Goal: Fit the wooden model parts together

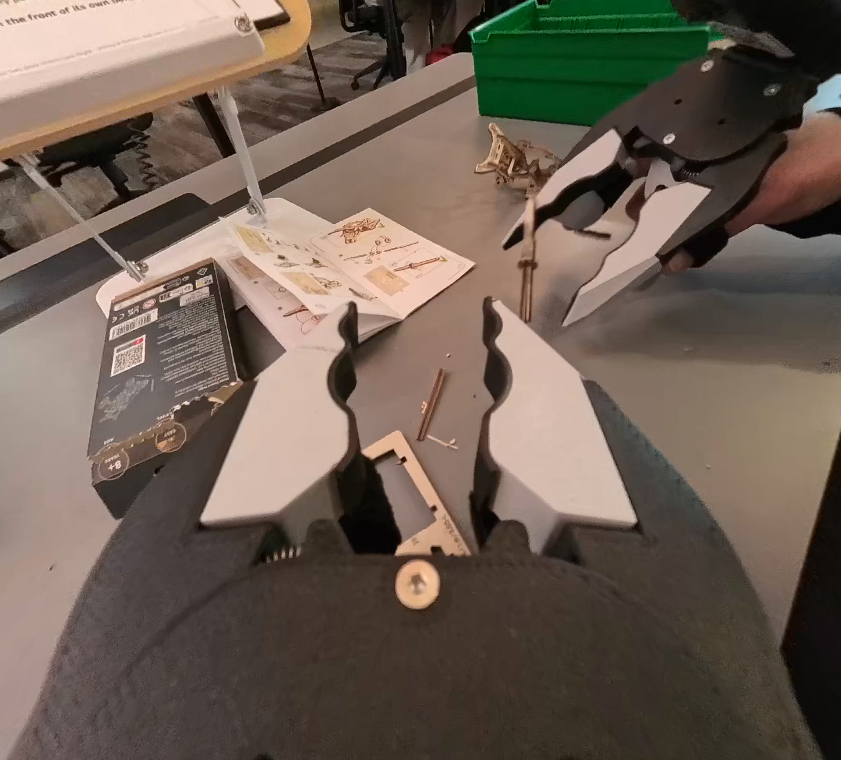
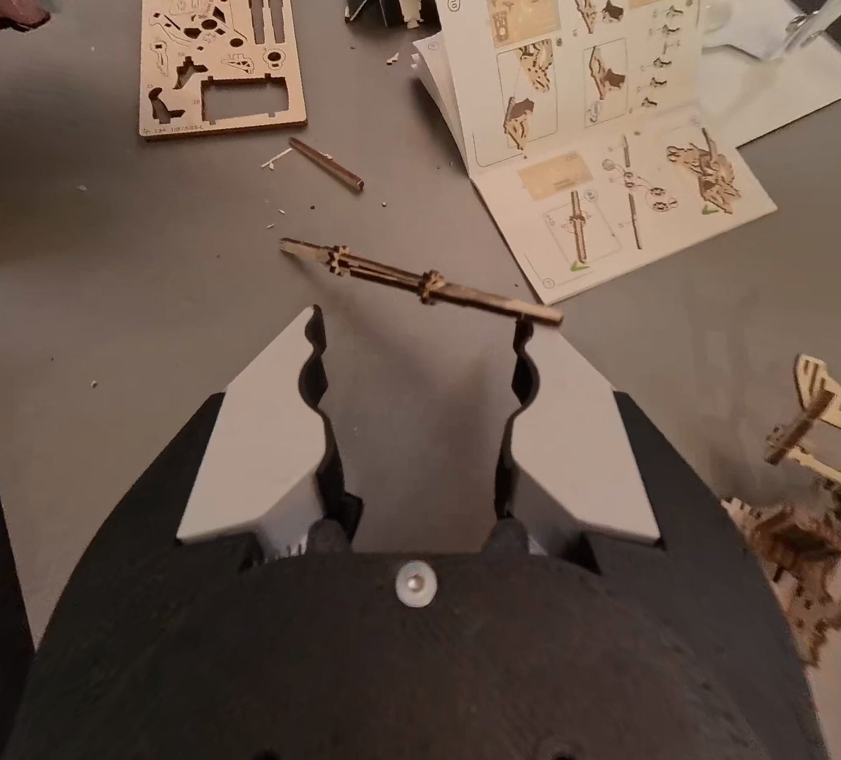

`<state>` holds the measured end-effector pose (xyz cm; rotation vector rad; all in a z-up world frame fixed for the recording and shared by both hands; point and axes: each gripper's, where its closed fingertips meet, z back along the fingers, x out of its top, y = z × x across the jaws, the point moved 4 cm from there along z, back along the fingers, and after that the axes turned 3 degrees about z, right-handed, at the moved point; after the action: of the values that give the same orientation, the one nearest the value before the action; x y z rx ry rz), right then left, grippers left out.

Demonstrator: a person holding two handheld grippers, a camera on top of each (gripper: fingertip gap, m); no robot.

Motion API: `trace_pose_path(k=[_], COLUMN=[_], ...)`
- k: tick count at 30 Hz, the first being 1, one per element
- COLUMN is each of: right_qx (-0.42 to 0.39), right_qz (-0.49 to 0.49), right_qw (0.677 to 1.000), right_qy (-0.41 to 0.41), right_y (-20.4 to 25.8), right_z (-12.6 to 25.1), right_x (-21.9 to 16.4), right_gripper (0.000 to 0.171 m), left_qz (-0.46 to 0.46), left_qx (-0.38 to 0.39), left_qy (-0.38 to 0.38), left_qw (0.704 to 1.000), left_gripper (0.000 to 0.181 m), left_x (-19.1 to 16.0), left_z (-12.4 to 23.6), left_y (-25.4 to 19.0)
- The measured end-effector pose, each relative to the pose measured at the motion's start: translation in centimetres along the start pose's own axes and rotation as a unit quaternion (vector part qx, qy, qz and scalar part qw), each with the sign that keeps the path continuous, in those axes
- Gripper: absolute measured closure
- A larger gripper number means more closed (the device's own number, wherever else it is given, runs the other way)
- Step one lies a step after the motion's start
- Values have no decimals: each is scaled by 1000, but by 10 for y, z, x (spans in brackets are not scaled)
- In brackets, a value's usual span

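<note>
My right gripper (image 2: 418, 321) is open above the grey table (image 2: 113, 283). A thin wooden axle with two small gear rings (image 2: 423, 278) lies across in front of it, one end touching my right fingertip (image 2: 530, 340), not clamped. In the left wrist view the axle (image 1: 527, 269) slants from the table up to the right gripper (image 1: 539, 281). My left gripper (image 1: 418, 312) is open and empty over a short wooden stick (image 1: 432, 403) and a punched-out wooden sheet (image 1: 405, 451). The sheet (image 2: 218, 42) and stick (image 2: 327, 164) also show in the right wrist view. A partly built wooden model (image 1: 514, 160) stands behind.
An open instruction booklet (image 2: 591, 123) and a black box (image 1: 168, 351) lie at the left. Green bins (image 1: 569, 51) stand at the back. An instruction board on a stand (image 1: 113, 10) overhangs the far left. Small wood scraps (image 2: 275, 158) dot the table. From either gripper's tips it is about 10 centimetres to the short wooden stick (image 1: 432, 403). It is also in sight in the right wrist view (image 2: 320, 158).
</note>
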<state>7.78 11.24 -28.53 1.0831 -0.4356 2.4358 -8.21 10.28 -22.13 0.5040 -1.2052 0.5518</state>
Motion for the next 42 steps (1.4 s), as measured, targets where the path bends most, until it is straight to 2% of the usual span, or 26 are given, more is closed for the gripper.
trace_pose_path(k=[5,8,10,13,18,19,22,23,24,26,29,34,35,36,38,39,42], right_qx=[-38,-57,-60,-72,-77,-81,-109,-101,-90,-66,-38,-16,-7,2,48,70,79], right_qz=[-10,-22,-40,-57,-73,-87,-102,-106,-103,-80,-58,-18,-19,-20,-9,1,14], right_qw=[999,998,997,995,994,992,988,988,990,994,998,999,1000,1000,999,997,997], right_qy=[5,-8,-22,-48,-37,-34,-41,-45,-42,-27,-11,-31,-21,-13,14,11,-15], right_y=[-12,-19,-24,-30,-26,-26,-25,-20,-15,-4,7,20,22,24,33,40,45], right_z=[22,47,66,99,133,136,137,135,131,120,106,94,90,84,73,70,64], right_x=[-2,4,6,4,-28,-36,-50,-52,-53,-57,-58,-37,-36,-36,-39,-36,-22], right_gripper=[77,79,87,84,66,69,93,94,91,73,67,123,124,114,85,81,90], left_qz=[6,7,11,26,46,53,71,77,83,88,81,42,52,64,82,82,77], left_qx=[-1,-3,-3,-5,21,26,41,43,48,48,59,91,81,70,50,41,16], left_qy=[-14,-15,-12,-1,2,6,31,36,45,70,105,156,162,161,157,160,158], left_qw=[1000,1000,1000,1000,999,998,996,995,994,993,989,983,982,982,983,983,984], left_gripper=[125,118,115,108,100,98,95,95,95,93,98,119,125,129,123,117,114], left_x=[18,28,32,38,44,43,30,26,22,9,-10,-36,-40,-43,-48,-50,-53], left_z=[-6,-7,-7,0,21,24,33,36,38,41,42,53,54,53,50,47,31], left_y=[-6,-10,-11,-12,-3,-1,2,1,0,-4,-6,-4,-7,-11,-23,-31,-51])
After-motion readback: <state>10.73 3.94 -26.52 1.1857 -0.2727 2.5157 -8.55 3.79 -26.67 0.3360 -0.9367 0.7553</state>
